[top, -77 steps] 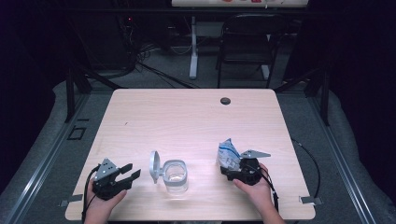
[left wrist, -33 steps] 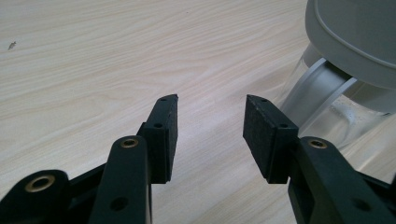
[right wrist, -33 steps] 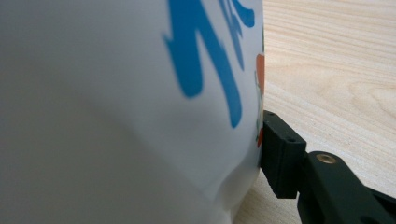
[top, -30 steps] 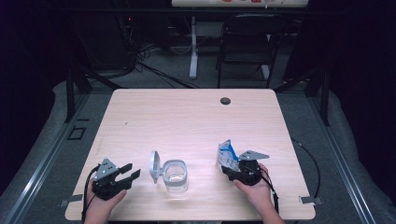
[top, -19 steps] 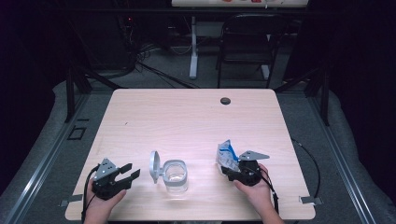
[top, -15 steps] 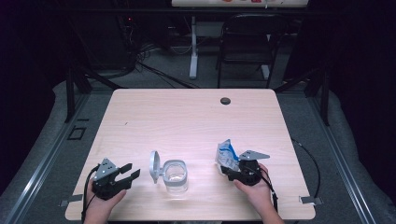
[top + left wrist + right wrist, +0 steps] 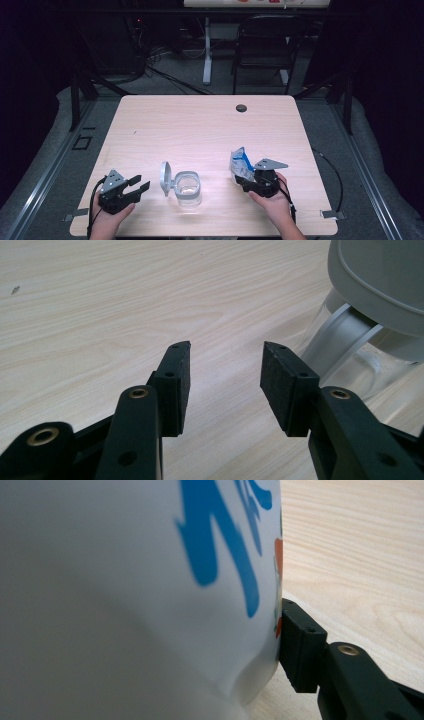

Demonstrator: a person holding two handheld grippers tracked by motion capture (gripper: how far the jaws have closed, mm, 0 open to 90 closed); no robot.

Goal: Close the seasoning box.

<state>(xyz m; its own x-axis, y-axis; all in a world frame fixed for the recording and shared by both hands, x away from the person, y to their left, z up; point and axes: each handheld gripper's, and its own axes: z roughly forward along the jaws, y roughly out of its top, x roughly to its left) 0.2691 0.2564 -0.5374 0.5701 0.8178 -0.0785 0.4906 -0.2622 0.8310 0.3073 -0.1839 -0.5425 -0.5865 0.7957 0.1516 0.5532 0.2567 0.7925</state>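
Near the table's (image 7: 210, 125) front edge, the right gripper (image 7: 248, 179) is clamped on a white and blue packet (image 7: 241, 163), held upright just off the wood. The left gripper (image 7: 136, 184) rests with jaws apart, empty, beside an open clear jar (image 7: 188, 188).

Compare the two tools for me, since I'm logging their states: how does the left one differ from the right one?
The left tool is open and holds nothing, while the right tool is shut on the white and blue packet. The left tool points toward the clear jar with its lid flipped open; the right tool sits on the jar's other side. Both are hand-held low over the table.
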